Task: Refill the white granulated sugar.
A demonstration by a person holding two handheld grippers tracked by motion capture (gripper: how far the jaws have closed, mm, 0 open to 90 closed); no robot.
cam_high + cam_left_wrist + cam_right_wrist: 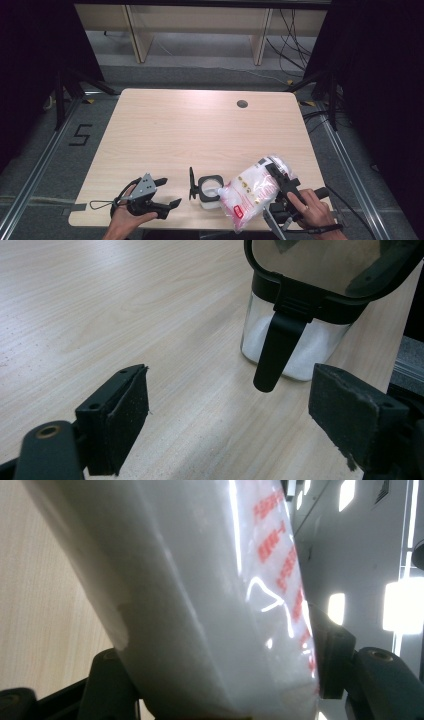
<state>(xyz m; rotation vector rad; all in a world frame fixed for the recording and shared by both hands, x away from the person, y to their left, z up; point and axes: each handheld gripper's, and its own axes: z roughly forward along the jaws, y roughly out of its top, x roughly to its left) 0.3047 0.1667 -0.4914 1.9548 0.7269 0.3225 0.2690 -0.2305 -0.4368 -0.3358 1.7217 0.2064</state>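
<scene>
A pale wooden tabletop (175,135) stood on grey carpet, with dark curtains at both sides of the frame and light cabinet legs across the top; a round cable hole (242,104) sat in the upper right part of the board. Near the bottom edge, a little right of centre, stood a clear container (210,192) with a black rim, its lid (192,183) swung up on the left side. In the left gripper view the container (295,335) took up the upper right, white granules lay in its bottom and a black latch tab hung down its front. The left tool (162,192) lay in the person's left hand (127,220) at the lower left of the high view, pointing right toward the container but apart from it — its jaws stood wide apart with nothing between them, only bare wood showing in the gap. The right tool (282,175), held by the right hand (312,207) at the lower right, was clamped on a white plastic bag (252,192) printed with red marks. The bag was tilted, its lower end reaching down to the left toward the container's open mouth — whether it touched the rim could not be told. In the right gripper view the bag (200,605) sat between the two black jaws, pressed from both sides.
</scene>
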